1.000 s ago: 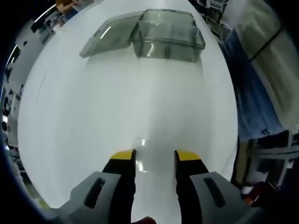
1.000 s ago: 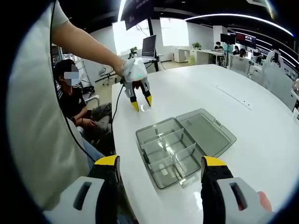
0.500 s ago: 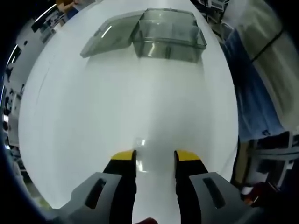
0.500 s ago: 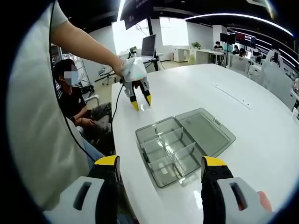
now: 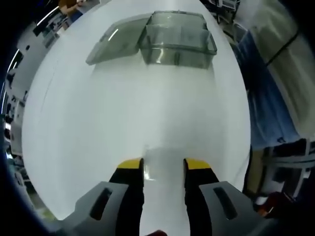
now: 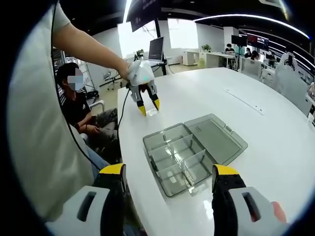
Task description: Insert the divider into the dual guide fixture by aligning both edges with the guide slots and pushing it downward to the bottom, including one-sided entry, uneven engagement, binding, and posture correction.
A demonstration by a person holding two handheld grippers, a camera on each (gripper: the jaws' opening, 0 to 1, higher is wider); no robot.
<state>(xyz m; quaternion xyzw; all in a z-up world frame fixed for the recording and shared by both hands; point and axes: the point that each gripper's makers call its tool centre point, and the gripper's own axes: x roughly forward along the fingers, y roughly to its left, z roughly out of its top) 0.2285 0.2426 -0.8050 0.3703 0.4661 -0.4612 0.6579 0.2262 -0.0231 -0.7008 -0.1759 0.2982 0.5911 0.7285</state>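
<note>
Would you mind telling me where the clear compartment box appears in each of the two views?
Left gripper view: compartment box at top centre, far beyond the jaws.
Right gripper view: the box at lower centre, between the jaw tips.
Shared landmark: its open lid, lying flat on the white table.

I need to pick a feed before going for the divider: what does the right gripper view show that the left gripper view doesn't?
Right gripper view: looks down into the open box, so its compartments are visible. It also shows the left gripper poised over the table beyond the box.

Left gripper view: the box's side wall, seen low from across the table. A faint clear piece, possibly the divider, lies between its open jaws.

Both: the box with its lid folded flat, and the white table.
</note>
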